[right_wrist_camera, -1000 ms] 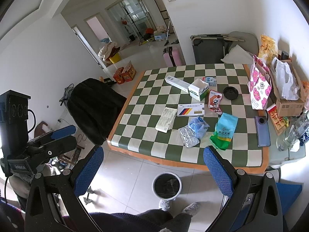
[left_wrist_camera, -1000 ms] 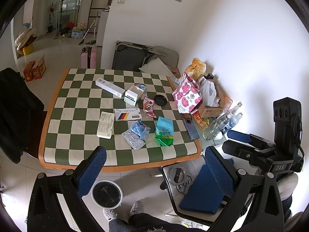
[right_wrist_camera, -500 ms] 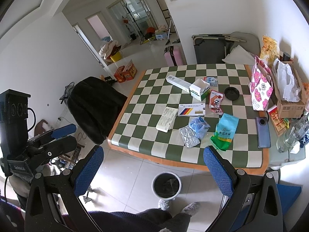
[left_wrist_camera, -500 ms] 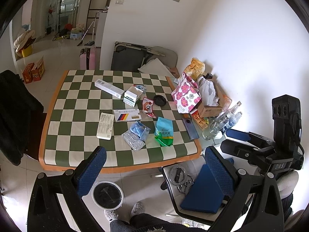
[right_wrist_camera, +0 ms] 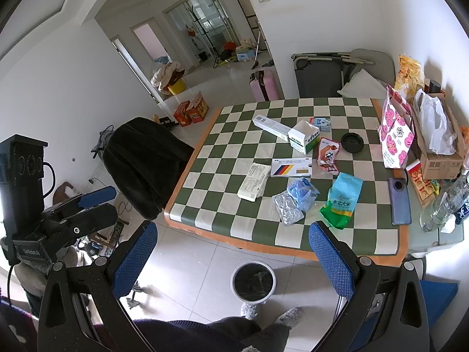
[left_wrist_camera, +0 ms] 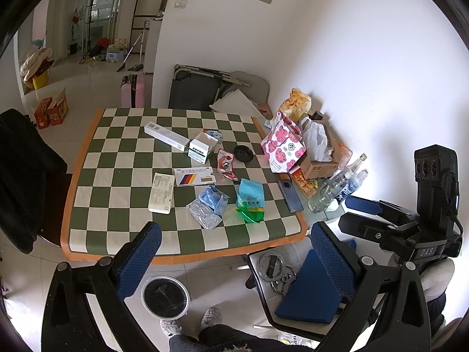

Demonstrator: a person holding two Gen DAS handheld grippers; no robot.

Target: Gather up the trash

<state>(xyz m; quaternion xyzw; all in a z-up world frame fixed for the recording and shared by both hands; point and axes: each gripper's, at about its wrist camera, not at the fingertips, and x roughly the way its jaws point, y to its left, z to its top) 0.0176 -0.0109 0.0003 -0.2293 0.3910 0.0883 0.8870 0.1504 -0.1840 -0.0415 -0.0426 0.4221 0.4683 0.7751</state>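
Left hand-held gripper (left_wrist_camera: 234, 243) raised, spread, right hand-held gripper (right_wrist_camera: 233, 243) seemingly alike

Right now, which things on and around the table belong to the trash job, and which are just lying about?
Trash job:
bin
rice bag
blister pack
red snack wrapper
blue crumpled wrapper

Lying about, probably:
phone
floral bag
glass bottles
black lid

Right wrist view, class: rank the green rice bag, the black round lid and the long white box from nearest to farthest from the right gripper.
1. Green rice bag: near table edge, just beyond the right gripper, by its right finger.
2. Black round lid: mid-table, right of centre.
3. Long white box: far side, left of centre.
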